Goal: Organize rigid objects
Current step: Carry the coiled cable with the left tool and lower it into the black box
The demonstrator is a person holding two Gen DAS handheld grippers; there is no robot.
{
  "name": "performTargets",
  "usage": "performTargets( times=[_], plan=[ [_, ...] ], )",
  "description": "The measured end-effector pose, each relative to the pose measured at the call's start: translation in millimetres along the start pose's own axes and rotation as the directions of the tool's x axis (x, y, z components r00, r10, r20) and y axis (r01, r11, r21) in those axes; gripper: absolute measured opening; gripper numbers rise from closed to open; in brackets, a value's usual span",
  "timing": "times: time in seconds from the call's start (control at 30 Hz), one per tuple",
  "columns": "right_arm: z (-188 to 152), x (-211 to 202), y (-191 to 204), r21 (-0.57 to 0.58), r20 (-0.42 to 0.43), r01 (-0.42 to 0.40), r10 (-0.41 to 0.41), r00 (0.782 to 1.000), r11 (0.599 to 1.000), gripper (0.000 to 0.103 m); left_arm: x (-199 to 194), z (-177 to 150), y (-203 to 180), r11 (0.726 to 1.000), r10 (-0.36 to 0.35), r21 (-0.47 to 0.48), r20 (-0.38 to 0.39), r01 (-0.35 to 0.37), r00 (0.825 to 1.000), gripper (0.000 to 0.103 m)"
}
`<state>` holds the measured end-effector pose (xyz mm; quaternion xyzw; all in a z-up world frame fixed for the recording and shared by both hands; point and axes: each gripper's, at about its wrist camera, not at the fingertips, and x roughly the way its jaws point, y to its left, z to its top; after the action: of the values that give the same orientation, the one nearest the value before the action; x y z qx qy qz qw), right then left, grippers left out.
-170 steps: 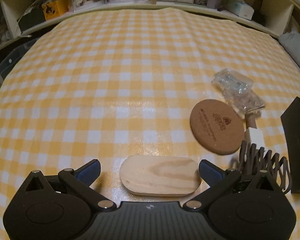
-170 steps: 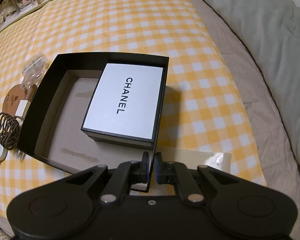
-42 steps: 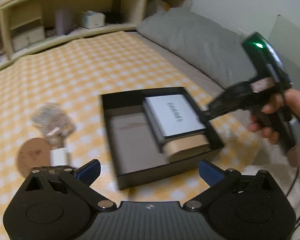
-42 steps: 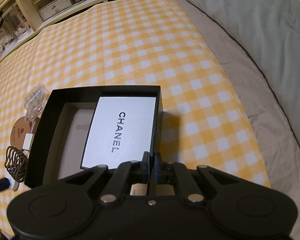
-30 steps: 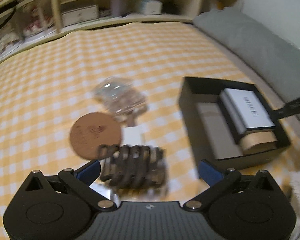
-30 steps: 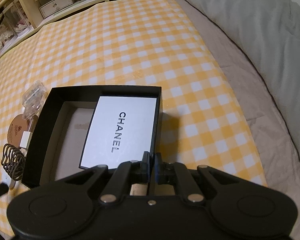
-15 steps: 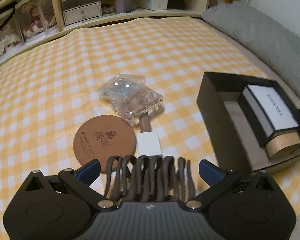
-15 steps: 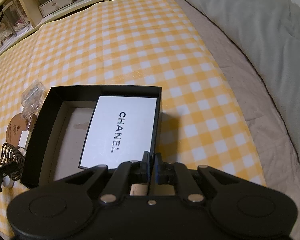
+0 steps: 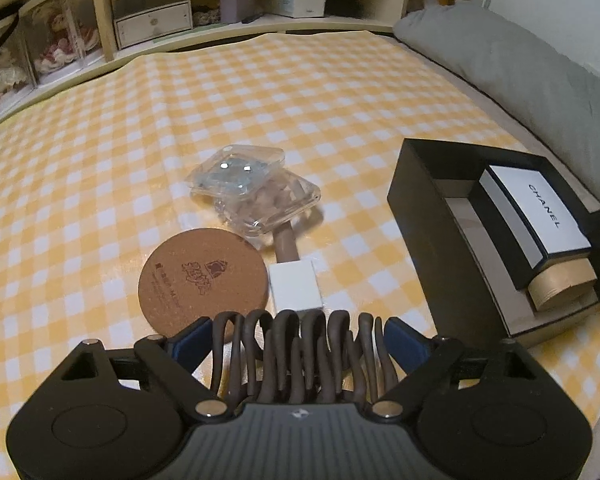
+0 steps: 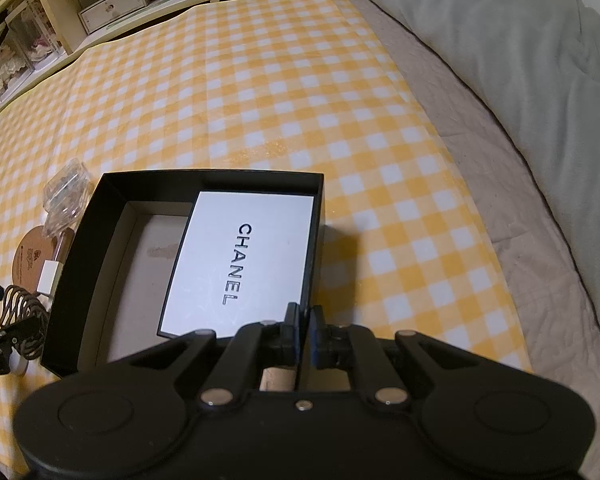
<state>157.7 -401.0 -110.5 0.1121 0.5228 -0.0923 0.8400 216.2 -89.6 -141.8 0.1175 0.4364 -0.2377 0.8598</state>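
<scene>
A black open box [image 9: 424,216] [image 10: 82,264] lies on the yellow checked cloth. Inside it are a white Chanel box [image 9: 536,212] [image 10: 240,260] and a wooden oval piece [image 9: 562,286]. My left gripper [image 9: 296,340] is open with its blue pads on either side of a dark brown wavy wire rack [image 9: 300,356], which also shows in the right wrist view [image 10: 22,318]. My right gripper [image 10: 304,330] is shut on the box's near right wall.
A round cork coaster [image 9: 203,280], a white block with a brown handle [image 9: 295,285] and clear plastic cases [image 9: 256,190] lie left of the box. Shelves [image 9: 152,24] run along the back. A grey pillow [image 10: 520,60] lies on the right.
My left gripper has moved closer to the wire rack, which now sits between its open fingers. The right gripper has stayed on the box wall.
</scene>
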Motion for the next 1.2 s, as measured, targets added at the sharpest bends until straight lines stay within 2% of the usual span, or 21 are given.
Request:
performTargets(
  times=[0.27, 0.6, 0.83, 0.97, 1.2],
  plan=[
    [0, 0, 0, -0.001, -0.001, 0.000, 0.000, 1.000, 1.000, 0.006, -14, 14, -2, 1.000, -0.013, -0.013, -0.008, 0.013, 1.000, 0.090],
    [1, 0, -1, -0.005, -0.001, 0.004, -0.004, 1.000, 1.000, 0.006, -55, 71, -40, 0.990, -0.090, -0.092, 0.135, 0.103, 0.987, 0.090],
    [0, 0, 0, -0.003, -0.002, 0.002, -0.002, 1.000, 1.000, 0.006, -18, 96, -86, 0.986, -0.115, -0.110, 0.113, 0.128, 0.987, 0.090],
    [0, 0, 0, -0.005, -0.001, 0.001, -0.001, 1.000, 1.000, 0.006, 7, 105, -102, 0.982, -0.102, -0.150, 0.099, 0.116, 0.990, 0.090],
    [-1, 0, -1, -0.003, -0.001, -0.005, 0.005, 1.000, 1.000, 0.006, 30, 112, -115, 0.986, -0.057, -0.152, 0.105, 0.073, 0.993, 0.090]
  ],
)
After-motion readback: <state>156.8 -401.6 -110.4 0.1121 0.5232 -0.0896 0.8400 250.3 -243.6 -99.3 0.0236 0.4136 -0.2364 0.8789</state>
